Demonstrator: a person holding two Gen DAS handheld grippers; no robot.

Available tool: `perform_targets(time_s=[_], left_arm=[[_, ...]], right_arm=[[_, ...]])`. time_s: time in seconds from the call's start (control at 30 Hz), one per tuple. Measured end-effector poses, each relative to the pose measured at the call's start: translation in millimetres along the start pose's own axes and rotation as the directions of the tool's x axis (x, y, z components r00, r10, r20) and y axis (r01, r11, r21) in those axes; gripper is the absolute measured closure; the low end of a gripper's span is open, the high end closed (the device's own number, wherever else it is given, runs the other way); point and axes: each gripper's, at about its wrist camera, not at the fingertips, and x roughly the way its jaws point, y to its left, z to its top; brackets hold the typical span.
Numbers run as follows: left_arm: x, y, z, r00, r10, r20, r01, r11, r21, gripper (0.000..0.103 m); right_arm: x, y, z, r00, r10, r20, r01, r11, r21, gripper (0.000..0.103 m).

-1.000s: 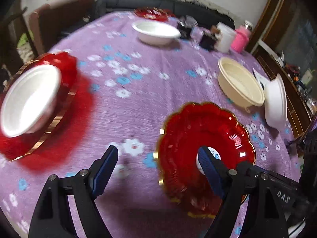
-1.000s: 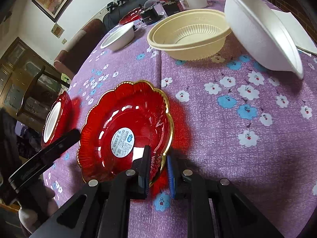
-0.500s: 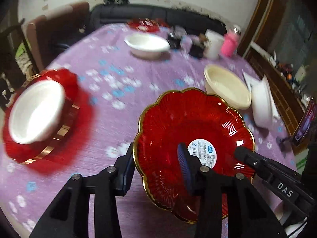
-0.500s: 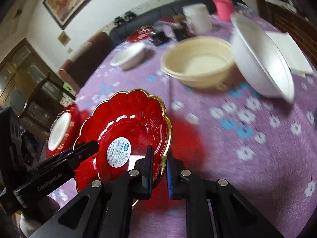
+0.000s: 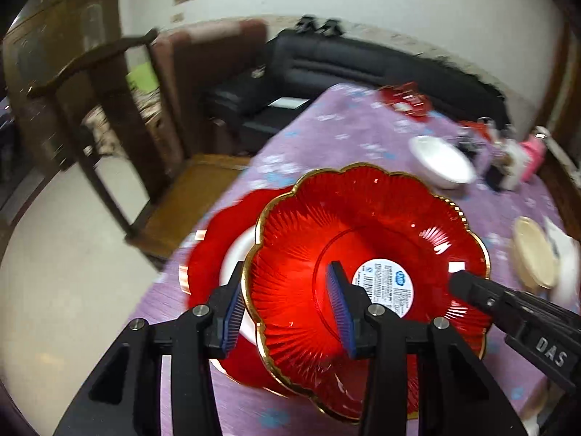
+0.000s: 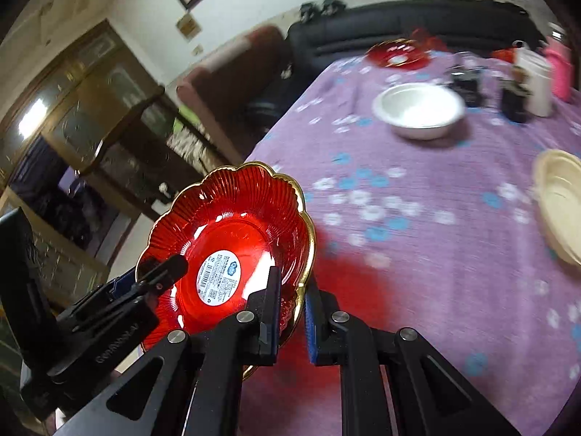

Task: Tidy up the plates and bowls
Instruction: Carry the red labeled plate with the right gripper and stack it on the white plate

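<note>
Both grippers hold one red scalloped plate (image 5: 308, 265) with a gold rim, lifted above the purple flowered tablecloth (image 6: 417, 196). The left gripper (image 5: 287, 312) has its jaws partly apart, one blue pad outside the plate's rim on the left and the other pad inside the dish, beside the white round label (image 5: 386, 283); the rim sits between them and the plate hangs tilted there. The right gripper (image 6: 292, 312) is nearly closed, pinching the gold rim at the plate's other edge, one finger inside the dish and the blue pad outside. In the left wrist view the held plate overlaps a second red plate (image 5: 218, 239) lying near the table edge with a white bowl (image 5: 236, 254) in it, mostly hidden. Farther along the table stand a white bowl (image 6: 417, 109), a cream bowl (image 6: 561, 200) at the right edge, and another red plate (image 6: 397, 52) at the far end. A white container (image 6: 537, 80) and a pink bottle (image 6: 561, 69) stand nearby, blurred.
</note>
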Motion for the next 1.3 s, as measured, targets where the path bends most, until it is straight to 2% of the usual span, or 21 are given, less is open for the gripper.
perform_targets(time_s=[0.07, 0.27, 0.4, 0.5, 0.57, 0.63, 0.7, 0.83, 0.9, 1.07, 1.13, 1.23, 1.3], left_arm=[[20.5, 17.0, 5.2, 0.999, 0.036, -0.031, -0.037, 0.999, -0.02, 0.061], [49.8, 37.1, 6.6, 0.996, 0.042, -0.083, -0.046, 0.998, -0.046, 0.061], [50.9, 39.6, 5.4, 0.996, 0.025, -0.084, -0.028, 0.999, -0.038, 0.057], [43.7, 41.0, 2.2, 0.997, -0.013, -0.079, 0.009, 0.999, -0.046, 0.048], [36.4, 39.9, 0.7, 0.998, -0.012, -0.057, 0.009, 0.999, -0.049, 0.046], [26.9, 39.4, -1.9, 0.999, -0.008, -0.034, 0.007, 0.999, -0.047, 0.042], [18.7, 39.6, -3.6, 1.0, -0.004, -0.017, 0.003, 0.999, -0.044, 0.041], [-0.2, 44.3, -7.6, 1.0, -0.004, 0.023, 0.005, 0.998, -0.07, 0.041], [-11.4, 48.3, -11.3, 0.999, -0.025, 0.044, 0.029, 0.995, -0.096, 0.041], [-50.0, 47.1, -28.0, 0.986, -0.115, 0.12, 0.132, 0.981, -0.145, 0.037], [-66.0, 36.8, -36.0, 0.976, -0.148, 0.158, 0.169, 0.978, -0.126, 0.031], [-87.6, 10.1, -51.0, 0.956, -0.206, 0.211, 0.225, 0.972, -0.069, 0.021], [-94.8, -10.3, -60.6, 0.945, -0.238, 0.223, 0.25, 0.968, -0.029, 0.02]], right_arm=[[23.0, 12.8, 5.2, 0.999, -0.01, -0.038, 0.01, 1.0, -0.014, 0.09], [60.3, 18.3, 11.6, 0.994, -0.048, -0.094, 0.046, 0.999, -0.016, 0.09], [66.0, 22.5, 13.7, 0.994, -0.077, -0.082, 0.074, 0.997, -0.037, 0.088], [65.7, 29.8, 13.5, 0.99, -0.132, -0.049, 0.128, 0.988, -0.086, 0.086], [65.3, 34.9, 11.6, 0.985, -0.173, -0.021, 0.169, 0.978, -0.124, 0.086], [64.5, 37.1, 10.9, 0.983, -0.181, -0.009, 0.178, 0.974, -0.141, 0.083], [63.4, 38.8, 9.6, 0.984, -0.178, -0.007, 0.175, 0.973, -0.15, 0.072], [54.9, 40.8, 5.6, 0.983, -0.181, 0.026, 0.183, 0.97, -0.158, 0.063], [49.1, 39.4, 3.7, 0.984, -0.175, 0.038, 0.179, 0.971, -0.157, 0.057], [24.4, 26.4, -0.9, 0.989, -0.132, 0.063, 0.139, 0.982, -0.125, 0.055], [8.9, 15.8, -5.8, 0.991, -0.111, 0.075, 0.119, 0.987, -0.109, 0.055], [-15.8, -8.6, -17.9, 0.988, -0.123, 0.098, 0.131, 0.988, -0.083, 0.051], [-31.5, -30.1, -29.3, 0.984, -0.141, 0.104, 0.148, 0.987, -0.064, 0.051]])
